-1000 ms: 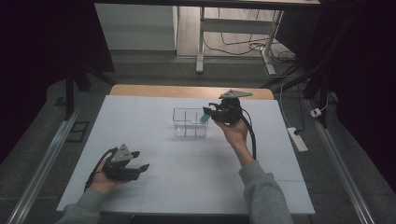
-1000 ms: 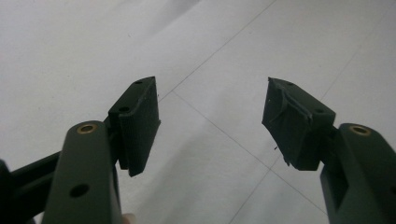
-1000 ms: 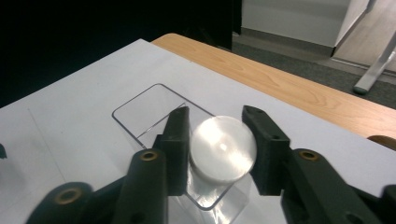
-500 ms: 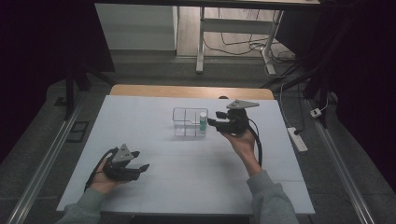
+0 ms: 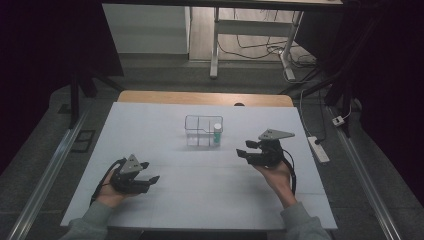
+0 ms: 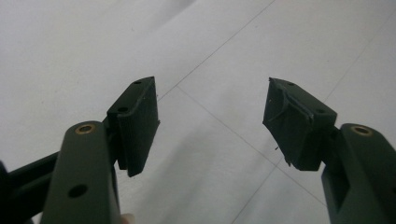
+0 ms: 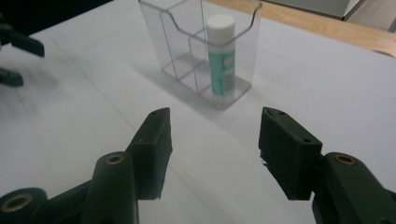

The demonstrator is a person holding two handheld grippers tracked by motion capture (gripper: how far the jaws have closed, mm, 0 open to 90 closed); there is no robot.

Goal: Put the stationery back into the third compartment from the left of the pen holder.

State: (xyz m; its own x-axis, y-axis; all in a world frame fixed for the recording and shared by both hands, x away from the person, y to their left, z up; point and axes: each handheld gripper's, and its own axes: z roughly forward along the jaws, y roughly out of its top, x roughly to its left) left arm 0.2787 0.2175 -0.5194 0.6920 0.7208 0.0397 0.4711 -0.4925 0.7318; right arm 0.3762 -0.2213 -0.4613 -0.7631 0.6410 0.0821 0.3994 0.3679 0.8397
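A clear plastic organiser (image 5: 196, 131) (image 7: 177, 44) with compartments stands at the table's middle. A small tube with a white cap and green label (image 5: 217, 133) (image 7: 220, 56) stands upright in its right-hand compartment. My right gripper (image 5: 242, 149) (image 7: 215, 149) is open to the right of the organiser and nearer the person, apart from it, pointing left. Its jaws have just been opening, with nothing between them. My left gripper (image 5: 151, 172) (image 6: 210, 121) rests low at the front left, open, its jaws empty over bare table.
The white table top (image 5: 190, 175) ends in a wooden strip (image 5: 200, 97) at the back. A power strip (image 5: 318, 148) lies by the right edge. In the right gripper view, the other gripper (image 7: 16, 56) appears far left.
My right gripper drew back from the organiser toward the front right and sank, leaving the tube standing in the compartment. Its jaws spread wider. The left hand kept still.
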